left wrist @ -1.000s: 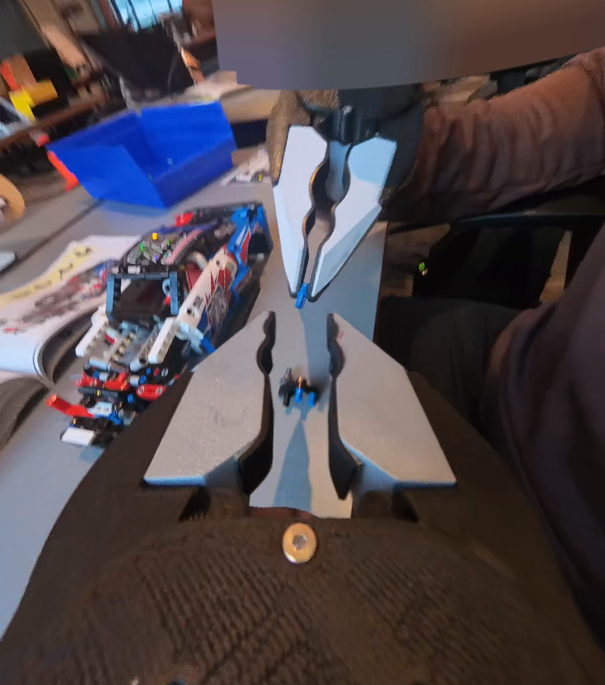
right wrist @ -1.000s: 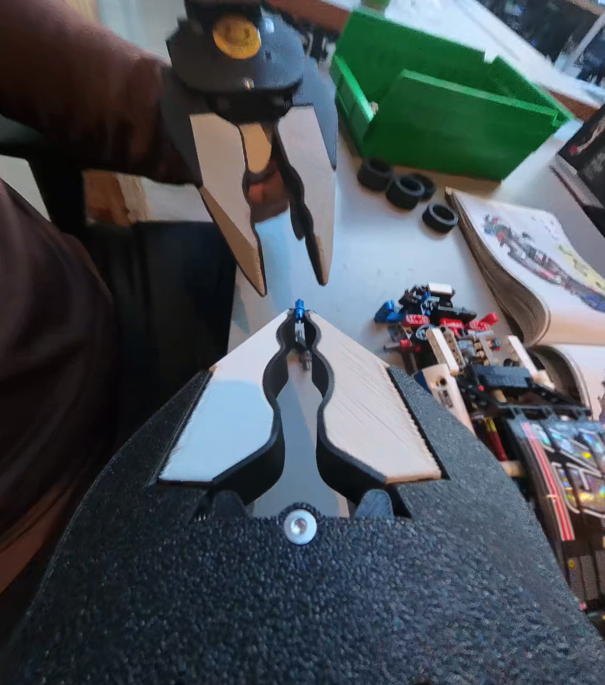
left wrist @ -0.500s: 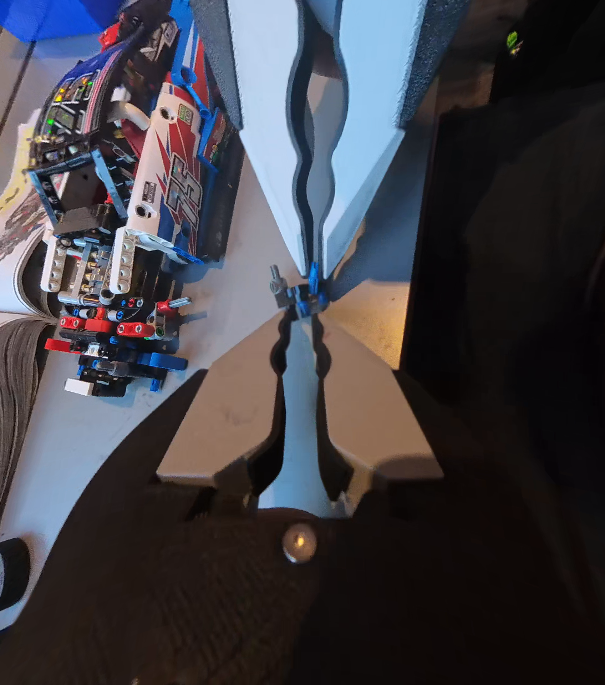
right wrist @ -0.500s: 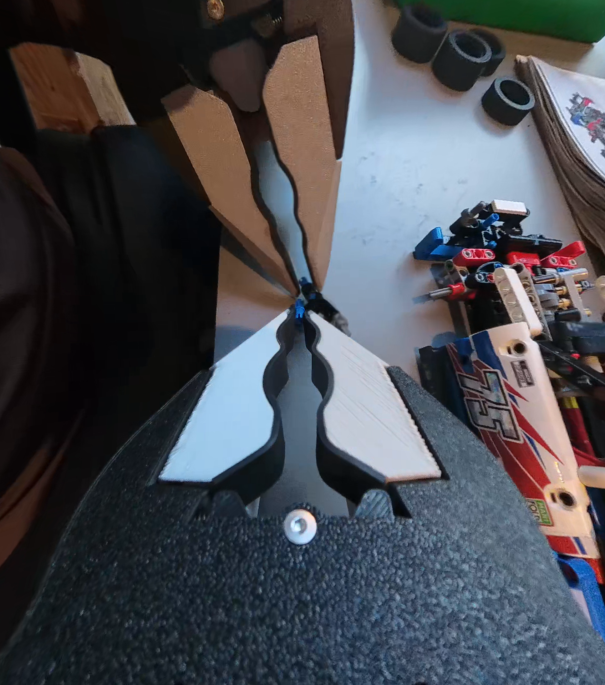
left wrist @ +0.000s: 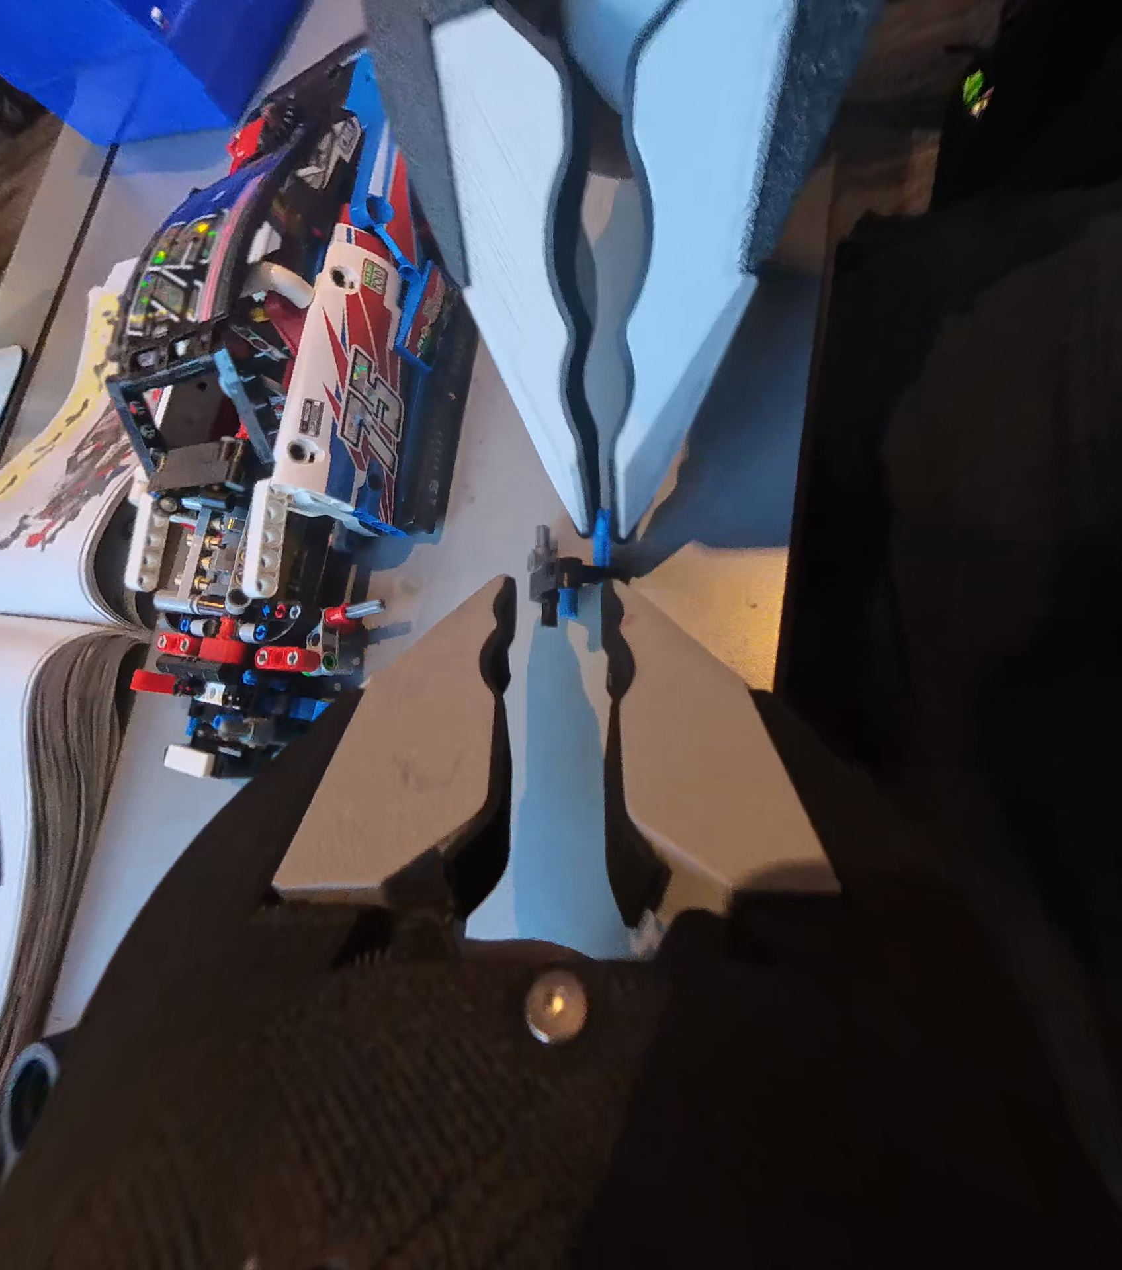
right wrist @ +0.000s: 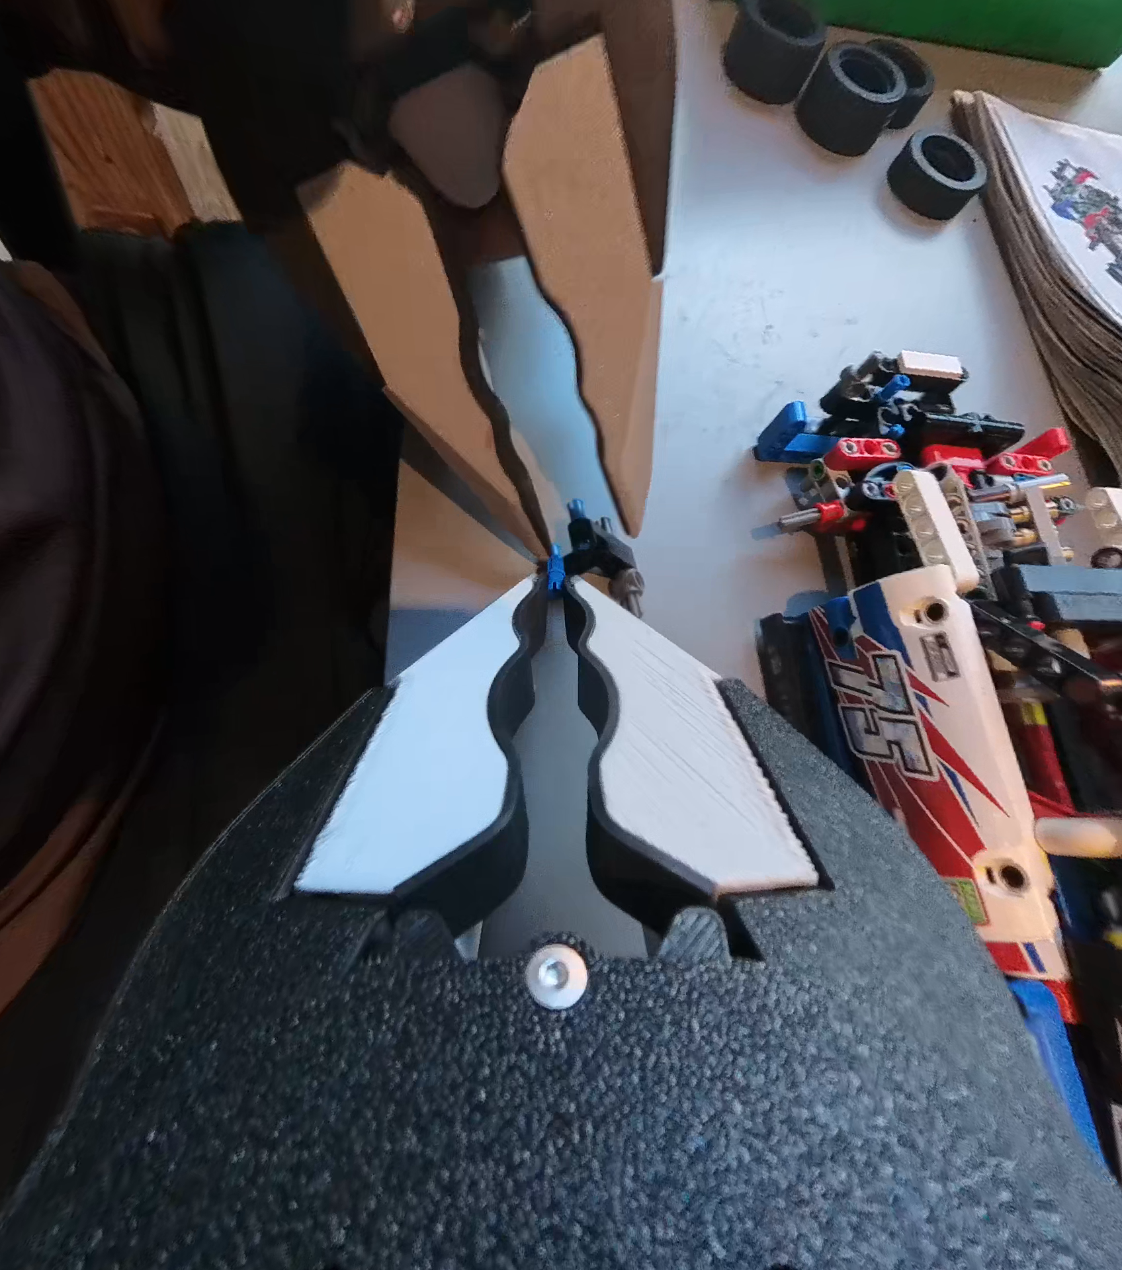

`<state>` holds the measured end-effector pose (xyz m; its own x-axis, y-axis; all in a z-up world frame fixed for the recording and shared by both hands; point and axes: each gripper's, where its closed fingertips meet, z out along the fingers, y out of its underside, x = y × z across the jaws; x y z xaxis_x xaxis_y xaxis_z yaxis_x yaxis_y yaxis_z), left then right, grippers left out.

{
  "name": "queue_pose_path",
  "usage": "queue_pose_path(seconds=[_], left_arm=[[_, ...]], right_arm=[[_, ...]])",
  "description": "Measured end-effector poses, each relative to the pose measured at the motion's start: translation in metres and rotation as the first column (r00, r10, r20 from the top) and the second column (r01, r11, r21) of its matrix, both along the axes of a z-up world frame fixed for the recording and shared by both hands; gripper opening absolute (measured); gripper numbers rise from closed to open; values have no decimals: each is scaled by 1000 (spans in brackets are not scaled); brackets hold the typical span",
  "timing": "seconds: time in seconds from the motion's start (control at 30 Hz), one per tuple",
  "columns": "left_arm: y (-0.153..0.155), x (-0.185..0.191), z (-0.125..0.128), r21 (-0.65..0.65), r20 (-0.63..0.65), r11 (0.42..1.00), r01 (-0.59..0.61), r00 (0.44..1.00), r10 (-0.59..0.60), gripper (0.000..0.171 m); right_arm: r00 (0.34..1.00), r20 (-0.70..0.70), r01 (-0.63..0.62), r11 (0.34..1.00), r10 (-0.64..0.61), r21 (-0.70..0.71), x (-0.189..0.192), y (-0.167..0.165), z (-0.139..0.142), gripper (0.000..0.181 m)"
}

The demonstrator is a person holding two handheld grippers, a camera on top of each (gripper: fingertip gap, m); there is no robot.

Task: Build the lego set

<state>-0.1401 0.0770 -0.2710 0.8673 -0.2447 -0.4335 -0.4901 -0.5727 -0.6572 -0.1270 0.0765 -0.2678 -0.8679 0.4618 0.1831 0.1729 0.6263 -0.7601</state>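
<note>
Lego pieces meet near the edge of the white surface (right wrist: 785, 288): a small black connector assembly (left wrist: 555, 576) with a grey pin lies between the fingertips of the left hand-held gripper (left wrist: 557, 592), whose jaws stand apart around it without touching. The right hand-held gripper (right wrist: 553, 583) has its jaws pinched onto a small blue pin (right wrist: 554, 576), tip touching that assembly. Just beside them sits the partly built red, white and blue race car (left wrist: 311, 426), near an open instruction booklet (right wrist: 1108, 227) and loose black tyres (right wrist: 850, 96).
</note>
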Motion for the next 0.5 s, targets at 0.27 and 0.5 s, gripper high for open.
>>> queue_pose_path(seconds=[0.27, 0.5], left_arm=[[5, 1, -1, -2, -3, 1000, 29, 1000, -29, 7], [6, -1, -3, -8, 15, 1000, 18, 1000, -18, 14]], right_arm=[[1000, -16, 19, 1000, -19, -8, -5, 11, 3, 4], [1000, -4, 8, 1000, -9, -24, -6, 6, 1, 4]])
